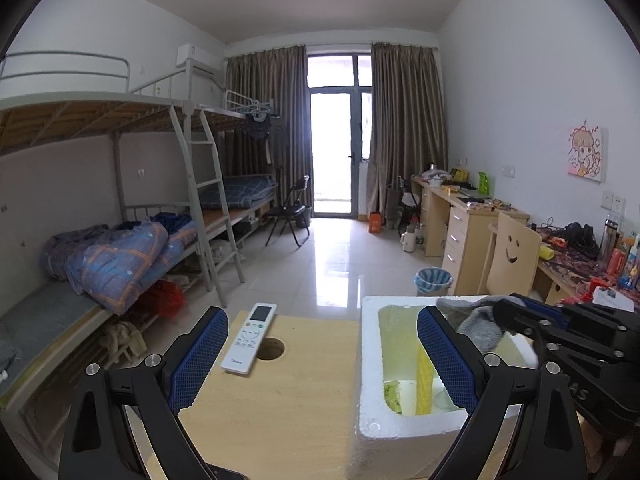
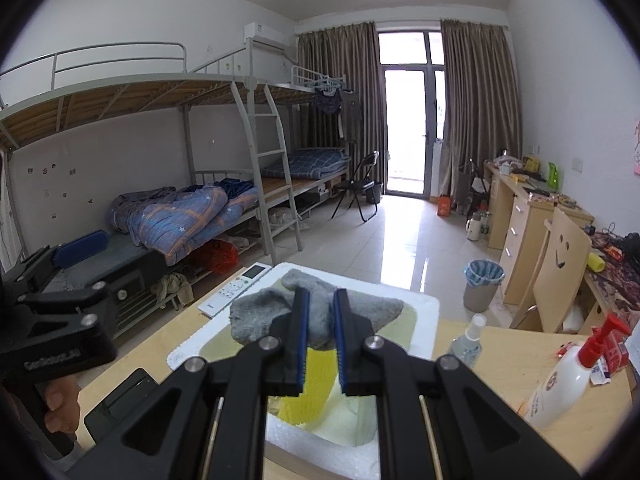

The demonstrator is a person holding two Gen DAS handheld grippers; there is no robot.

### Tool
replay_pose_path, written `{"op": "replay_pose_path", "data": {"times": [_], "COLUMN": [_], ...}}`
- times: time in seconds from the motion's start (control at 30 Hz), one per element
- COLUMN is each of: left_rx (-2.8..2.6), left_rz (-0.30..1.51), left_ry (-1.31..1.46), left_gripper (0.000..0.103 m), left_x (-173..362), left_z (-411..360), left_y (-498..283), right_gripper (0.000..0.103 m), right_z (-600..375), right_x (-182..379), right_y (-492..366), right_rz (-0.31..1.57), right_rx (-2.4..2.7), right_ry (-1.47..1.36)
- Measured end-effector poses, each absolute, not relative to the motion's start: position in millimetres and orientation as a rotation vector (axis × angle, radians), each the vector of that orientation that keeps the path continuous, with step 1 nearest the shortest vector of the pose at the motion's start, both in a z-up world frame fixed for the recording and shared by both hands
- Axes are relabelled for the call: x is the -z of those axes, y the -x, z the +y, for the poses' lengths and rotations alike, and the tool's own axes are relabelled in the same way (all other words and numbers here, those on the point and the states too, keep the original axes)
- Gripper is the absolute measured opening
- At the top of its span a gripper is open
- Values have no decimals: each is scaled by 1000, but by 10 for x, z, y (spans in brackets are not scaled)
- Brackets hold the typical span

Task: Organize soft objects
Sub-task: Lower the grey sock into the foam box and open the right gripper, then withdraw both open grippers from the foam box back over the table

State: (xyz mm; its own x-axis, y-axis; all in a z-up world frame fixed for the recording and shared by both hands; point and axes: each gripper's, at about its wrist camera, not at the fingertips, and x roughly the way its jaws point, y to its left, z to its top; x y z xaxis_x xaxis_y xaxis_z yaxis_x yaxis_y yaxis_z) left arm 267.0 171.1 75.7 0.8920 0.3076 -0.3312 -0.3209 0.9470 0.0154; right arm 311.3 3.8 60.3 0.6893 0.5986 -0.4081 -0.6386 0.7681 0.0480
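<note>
Right gripper fingers clamped nearly together (angled downward); left gripper fingers spread wide.

A remote lies on the table, left of the foam box.

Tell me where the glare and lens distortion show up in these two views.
Left wrist view: balcony door blown out, its glare streaking the floor tiles, bunk bed bowed by fisheye. Right wrist view: same overexposed door, dark vignette corners.

Foam box opening mostly blocked — grey cloth draped over its far end, yellow sponge upright inside. Left of it bare tabletop, only remote there — right side crowded by spray bottle and pump bottle.
</note>
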Motion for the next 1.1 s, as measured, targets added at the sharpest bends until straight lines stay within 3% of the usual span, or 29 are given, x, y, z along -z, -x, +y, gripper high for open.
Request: {"op": "replay_pose_path", "data": {"times": [0.17, 0.23, 0.33, 1.1], "left_rx": [-315, -315, -310, -293], "left_rz": [334, 333, 337, 305], "left_ry": [39, 35, 47, 49], "left_gripper": [96, 96, 96, 96], "left_x": [-765, -763, -770, -879], "left_z": [1710, 1717, 1726, 1525], "left_y": [-2606, -2581, -2570, -1956], "right_gripper": [22, 48, 70, 75], "right_z": [49, 40, 31, -197], "right_x": [-549, -527, -534, -719], "right_y": [-3187, -3222, -3211, -2807], "right_rz": [458, 478, 476, 444], "right_rx": [-682, -680, -666, -671], "right_ry": [87, 80, 69, 78]}}
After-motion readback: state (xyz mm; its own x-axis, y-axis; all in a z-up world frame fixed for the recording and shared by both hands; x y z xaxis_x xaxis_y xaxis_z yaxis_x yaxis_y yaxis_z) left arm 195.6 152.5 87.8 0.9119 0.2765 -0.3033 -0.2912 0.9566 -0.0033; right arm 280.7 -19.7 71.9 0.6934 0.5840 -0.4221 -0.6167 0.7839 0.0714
